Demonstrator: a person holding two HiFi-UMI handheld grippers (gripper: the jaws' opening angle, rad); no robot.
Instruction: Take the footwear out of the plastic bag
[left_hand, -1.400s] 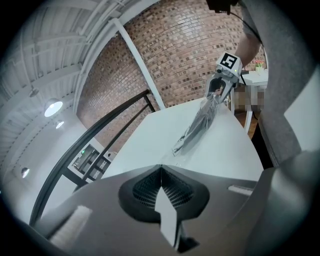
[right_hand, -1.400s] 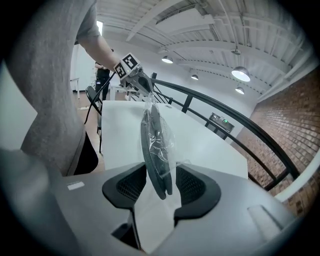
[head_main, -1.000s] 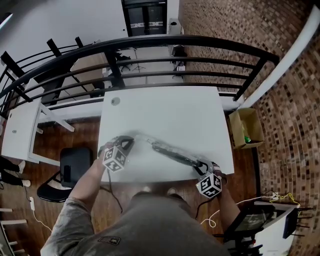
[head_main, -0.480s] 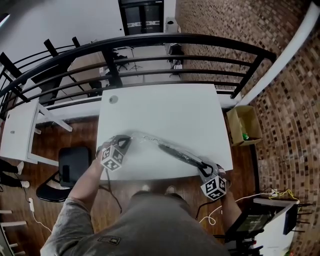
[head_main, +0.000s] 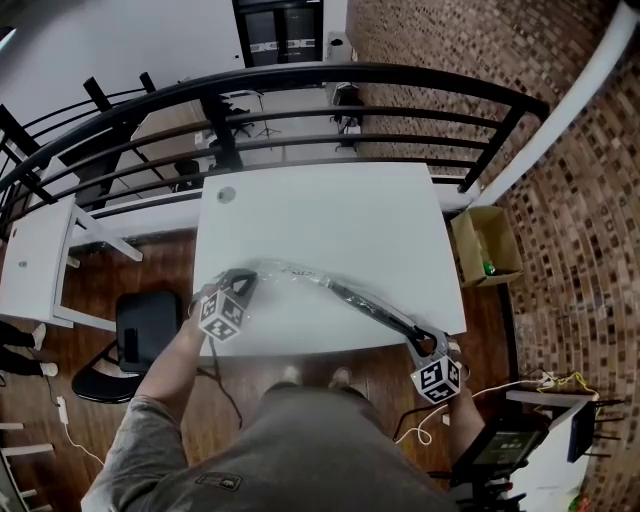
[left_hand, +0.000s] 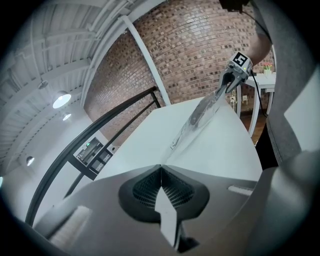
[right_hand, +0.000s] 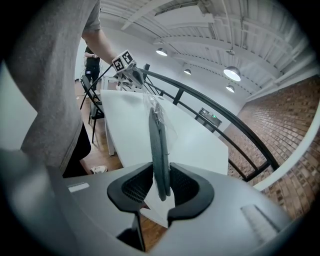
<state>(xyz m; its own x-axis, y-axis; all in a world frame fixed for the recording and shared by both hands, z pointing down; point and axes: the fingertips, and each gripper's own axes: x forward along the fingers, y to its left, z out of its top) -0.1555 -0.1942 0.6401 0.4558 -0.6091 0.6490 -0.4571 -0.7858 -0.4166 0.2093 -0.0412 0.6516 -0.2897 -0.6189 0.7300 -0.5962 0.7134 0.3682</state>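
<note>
A clear plastic bag (head_main: 285, 272) lies stretched across the near part of the white table (head_main: 330, 215). My left gripper (head_main: 243, 280) is shut on the bag's left end, and the film runs out from its closed jaws (left_hand: 160, 167) toward the bag (left_hand: 192, 122). Dark grey flat footwear (head_main: 372, 312) sticks out of the bag's right end. My right gripper (head_main: 420, 340) is shut on that footwear (right_hand: 159, 145) at the table's front right corner, with the soles pinched between its pads (right_hand: 161, 186). The left gripper (right_hand: 131, 71) shows far along the bag in the right gripper view.
A black railing (head_main: 350, 80) runs behind the table. An open cardboard box (head_main: 483, 250) stands on the floor to the right. A black chair (head_main: 145, 330) and a second white desk (head_main: 35, 270) are on the left. Cables lie on the floor near my right side.
My right gripper has drawn down and to the right past the table's front corner, pulling the footwear further out. The left gripper has hardly moved.
</note>
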